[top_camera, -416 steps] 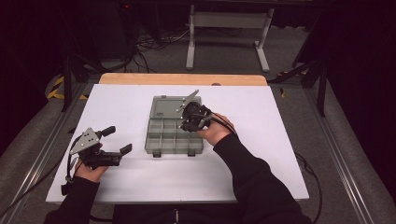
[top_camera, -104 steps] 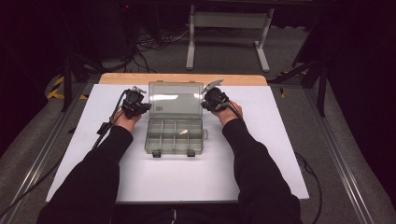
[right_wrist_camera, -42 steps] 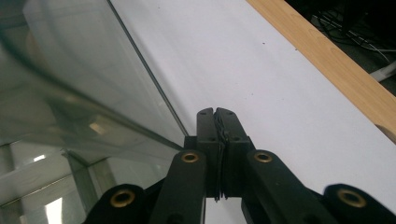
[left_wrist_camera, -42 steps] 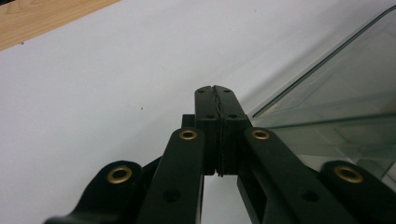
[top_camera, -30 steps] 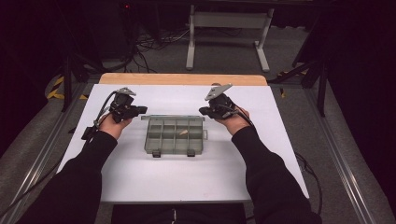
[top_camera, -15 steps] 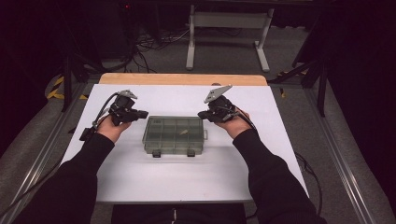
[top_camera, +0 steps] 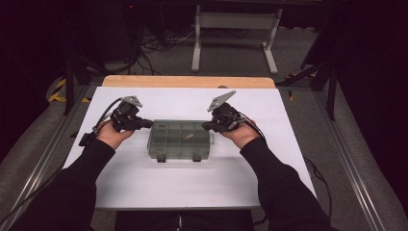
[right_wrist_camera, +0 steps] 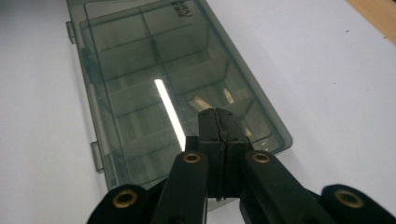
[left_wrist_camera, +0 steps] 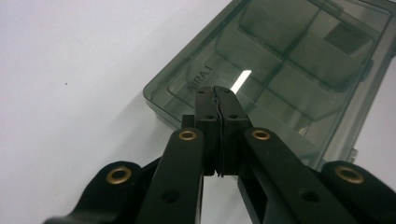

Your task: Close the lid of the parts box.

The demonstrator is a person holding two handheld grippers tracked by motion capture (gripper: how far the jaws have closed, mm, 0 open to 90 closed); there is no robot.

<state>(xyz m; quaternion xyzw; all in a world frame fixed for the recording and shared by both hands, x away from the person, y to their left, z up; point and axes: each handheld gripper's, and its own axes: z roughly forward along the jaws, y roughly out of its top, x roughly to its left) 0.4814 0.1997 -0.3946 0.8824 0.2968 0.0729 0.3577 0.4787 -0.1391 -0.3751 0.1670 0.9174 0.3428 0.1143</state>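
1. Box (top_camera: 180,139): smoky clear plastic, divided into compartments, lid down. Lies flat mid-table (top_camera: 144,187), between the two tools, latch tabs on the edge nearest the person.
2. Contents: a small pale piece (right_wrist_camera: 201,102) in one compartment near the right end; the rest look empty through the lid.
3. Left tool (top_camera: 146,123): jaws pressed together, nothing between them. Tip at the box's left end, over the lid's corner in the left gripper view (left_wrist_camera: 218,95); contact cannot be told.
4. Right tool (top_camera: 206,127): jaws likewise together, nothing held. Tip over the lid near the right end (right_wrist_camera: 218,116); contact cannot be told.
5. Step in hand, as judged: lid lowered onto the box, both tools placed to press it home from either end.
6. Next move, as judged: the two front latches want snapping shut. That calls for a tool brought round to the near edge, one tab at a time, the other steadying the box so it does not slide on the smooth table.
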